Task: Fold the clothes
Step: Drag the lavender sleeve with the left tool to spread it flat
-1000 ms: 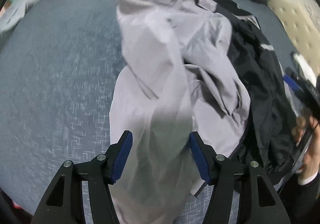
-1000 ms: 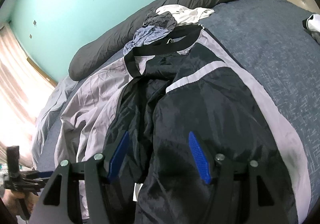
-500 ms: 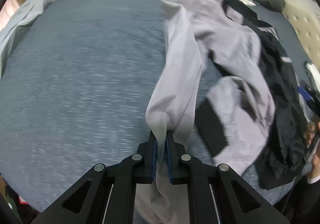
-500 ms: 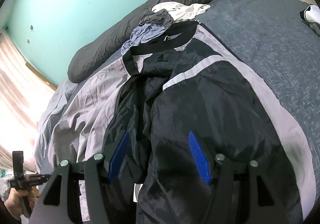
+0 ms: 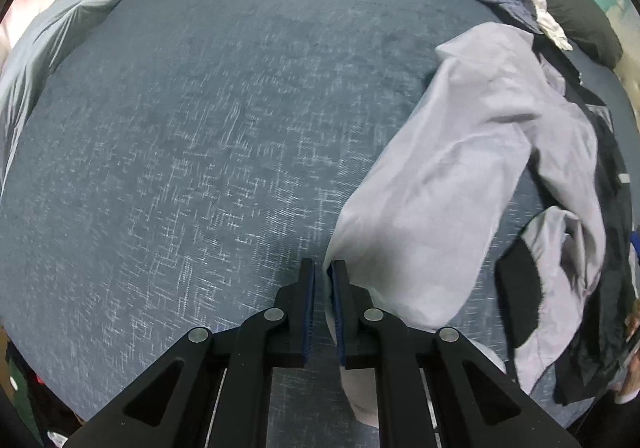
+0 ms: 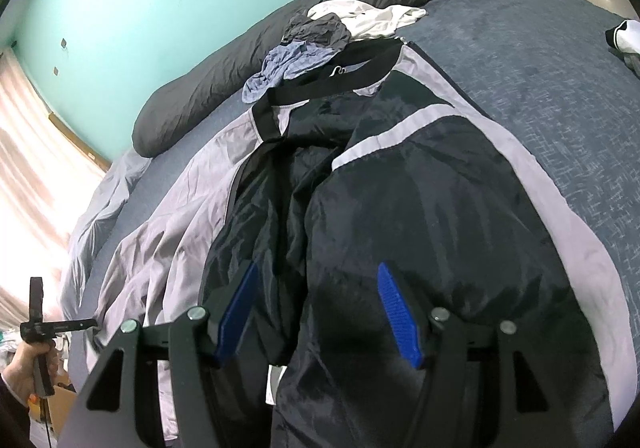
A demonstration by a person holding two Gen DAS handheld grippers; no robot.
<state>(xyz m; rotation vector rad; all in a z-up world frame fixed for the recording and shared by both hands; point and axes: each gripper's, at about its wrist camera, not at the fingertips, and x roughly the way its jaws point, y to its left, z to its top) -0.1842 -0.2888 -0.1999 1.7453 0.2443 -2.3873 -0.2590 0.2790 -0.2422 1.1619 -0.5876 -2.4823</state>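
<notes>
A black and light-grey jacket lies spread on the blue bed, its black lining facing up. My left gripper is shut on the jacket's grey sleeve, which stretches from the pads up and to the right toward the body of the jacket. My right gripper hovers open just above the jacket's dark lower part, with nothing between its blue pads. In the right wrist view a hand holds the left gripper at the far left.
A dark long pillow lies along the teal wall. A small heap of blue, grey and white clothes sits by the jacket's collar. A pale grey sheet is bunched at the bed's left side. Bare blue bedspread fills the left.
My left gripper closed on the grey sleeve and pulled it leftward, away from the jacket, stretching it out over the bed. My right gripper stayed open above the jacket.
</notes>
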